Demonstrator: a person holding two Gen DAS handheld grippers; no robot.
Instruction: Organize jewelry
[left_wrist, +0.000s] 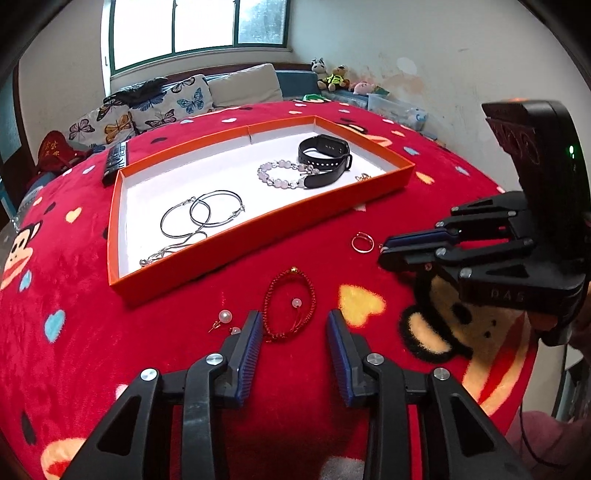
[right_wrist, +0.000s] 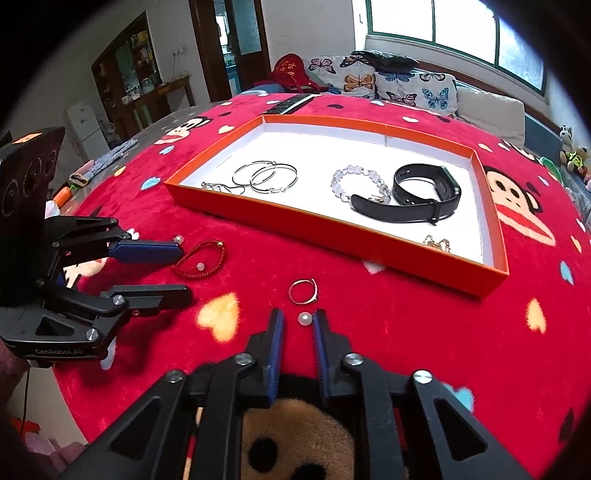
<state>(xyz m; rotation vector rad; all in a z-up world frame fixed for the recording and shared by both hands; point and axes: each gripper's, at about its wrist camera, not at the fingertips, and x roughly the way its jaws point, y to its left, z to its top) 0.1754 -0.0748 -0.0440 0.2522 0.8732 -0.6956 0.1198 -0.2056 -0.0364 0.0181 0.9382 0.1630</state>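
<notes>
My left gripper (left_wrist: 295, 319) is open low over the red blanket, its fingers on either side of a red cord bracelet (left_wrist: 290, 306) that lies flat. A pearl earring (left_wrist: 225, 316) rests just left of its left finger. My right gripper (right_wrist: 298, 315) has its jaws drawn in narrow on a white pearl (right_wrist: 304, 318), which sits at the fingertips against the right pad. A thin ring (right_wrist: 303, 291) lies just beyond it. The orange tray (left_wrist: 258, 221) holds hoop earrings (left_wrist: 201, 214), a chain, a bead bracelet (left_wrist: 284, 173) and a black watch band (left_wrist: 325, 158).
A red monkey-print blanket (left_wrist: 92, 332) covers the round table. A dark remote (left_wrist: 116, 162) lies behind the tray's far left corner. A small gold piece (right_wrist: 437, 243) sits in the tray's near right corner. Beyond the table stand a sofa with butterfly cushions (left_wrist: 147, 107) and plush toys.
</notes>
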